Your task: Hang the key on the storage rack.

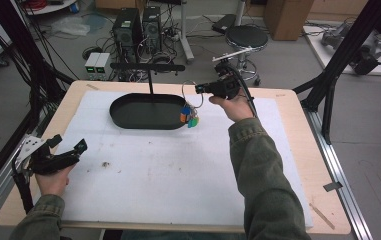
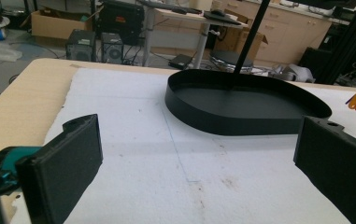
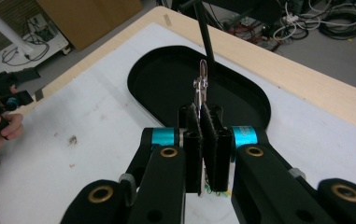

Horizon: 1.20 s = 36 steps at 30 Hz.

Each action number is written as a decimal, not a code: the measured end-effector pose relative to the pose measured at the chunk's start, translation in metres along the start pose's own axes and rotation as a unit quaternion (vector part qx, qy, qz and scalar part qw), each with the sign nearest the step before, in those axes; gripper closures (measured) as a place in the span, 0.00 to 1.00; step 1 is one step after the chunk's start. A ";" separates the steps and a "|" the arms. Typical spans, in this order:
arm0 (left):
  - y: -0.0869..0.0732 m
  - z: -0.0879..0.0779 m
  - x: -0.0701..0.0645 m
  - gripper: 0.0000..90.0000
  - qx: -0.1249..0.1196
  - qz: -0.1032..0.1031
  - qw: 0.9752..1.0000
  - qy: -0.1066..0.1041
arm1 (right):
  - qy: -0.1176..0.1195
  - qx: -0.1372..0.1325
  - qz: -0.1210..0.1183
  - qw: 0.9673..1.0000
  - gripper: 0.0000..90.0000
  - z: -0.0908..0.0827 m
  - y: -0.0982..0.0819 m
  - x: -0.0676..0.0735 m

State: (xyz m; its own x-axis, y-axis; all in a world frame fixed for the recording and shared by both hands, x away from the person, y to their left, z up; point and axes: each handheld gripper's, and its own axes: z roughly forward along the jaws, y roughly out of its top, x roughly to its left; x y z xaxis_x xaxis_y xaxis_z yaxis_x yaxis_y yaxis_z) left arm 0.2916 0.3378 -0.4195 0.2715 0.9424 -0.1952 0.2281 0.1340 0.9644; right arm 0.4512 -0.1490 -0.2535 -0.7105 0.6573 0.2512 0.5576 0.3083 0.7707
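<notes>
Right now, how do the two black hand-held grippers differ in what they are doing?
The left gripper has its jaws spread wide with nothing between them; the right gripper is clamped shut on a metal key ring with colourful tags. The left gripper sits low at the white foam mat's near-left corner; the right gripper is raised beside the black oval tray with its T-shaped stand. Both are black, two-jawed, each held in one hand.

A: Olive-green sleeves [image 1: 268,175], buttoned cuffs. Black grippers, both.

B: Left gripper [image 1: 68,147]: grey three-cornered plate on top, black cable trailing.

A: Right gripper [image 3: 202,140]: teal collars behind the pads, brass-ringed pivots on black links, flat black pads [image 3: 217,144].

B: Left gripper's pads [image 2: 68,168] square, matte black, teal beside.
</notes>
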 end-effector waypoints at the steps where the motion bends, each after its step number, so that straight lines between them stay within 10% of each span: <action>1: 0.000 0.000 0.000 0.02 0.000 0.000 1.000 0.000 | 0.000 0.000 0.000 1.000 0.97 0.000 0.000 0.000; 36: -0.001 -0.002 0.005 0.02 0.001 -0.005 1.000 0.001 | 0.020 0.014 0.014 1.000 0.97 0.050 0.048 -0.025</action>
State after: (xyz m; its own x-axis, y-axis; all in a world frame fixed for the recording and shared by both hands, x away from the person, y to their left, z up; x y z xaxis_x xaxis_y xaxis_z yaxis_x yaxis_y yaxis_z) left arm 0.2911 0.3425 -0.4213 0.2676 0.9417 -0.2041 0.2334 0.1421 0.9619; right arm 0.5171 -0.1161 -0.2516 -0.7113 0.6378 0.2954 0.5883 0.3102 0.7468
